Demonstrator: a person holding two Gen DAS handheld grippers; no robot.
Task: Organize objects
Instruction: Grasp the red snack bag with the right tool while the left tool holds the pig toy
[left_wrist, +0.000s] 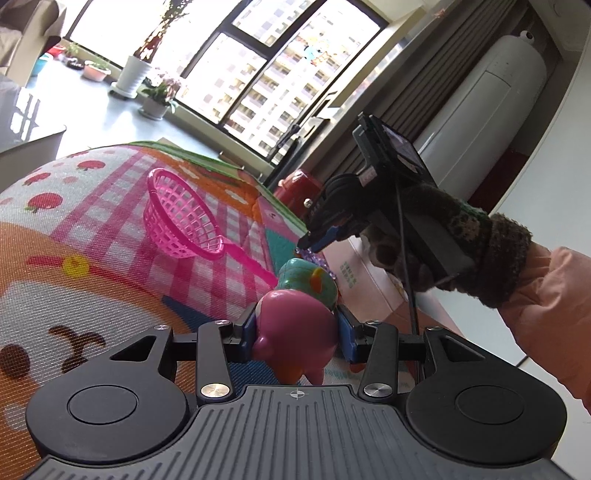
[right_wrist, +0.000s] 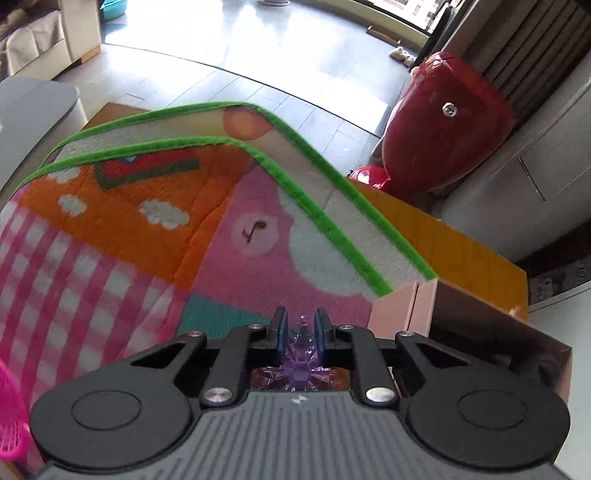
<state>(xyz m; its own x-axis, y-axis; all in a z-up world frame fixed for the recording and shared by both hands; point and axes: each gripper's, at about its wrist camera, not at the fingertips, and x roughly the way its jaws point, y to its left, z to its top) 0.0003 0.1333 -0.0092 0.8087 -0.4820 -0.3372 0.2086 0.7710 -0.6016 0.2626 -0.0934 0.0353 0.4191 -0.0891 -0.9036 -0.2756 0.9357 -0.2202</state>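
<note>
My left gripper (left_wrist: 297, 328) is shut on a pink and teal toy figure (left_wrist: 295, 325), held above the colourful play mat (left_wrist: 110, 240). A pink plastic basket (left_wrist: 181, 221) with a long handle lies on its side on the mat, ahead and to the left. My right gripper (left_wrist: 314, 242), held by a gloved hand, shows at right in the left wrist view, just beyond the figure. In the right wrist view the right gripper (right_wrist: 301, 326) is shut on a purple spiky crystal toy (right_wrist: 301, 365) above the mat's right edge.
A pink cardboard box (right_wrist: 469, 325) stands open at the mat's right side. A red container (right_wrist: 443, 125) sits on the floor beyond it. Potted plants (left_wrist: 133, 74) line the window. A white standing air conditioner (left_wrist: 491, 103) is at far right.
</note>
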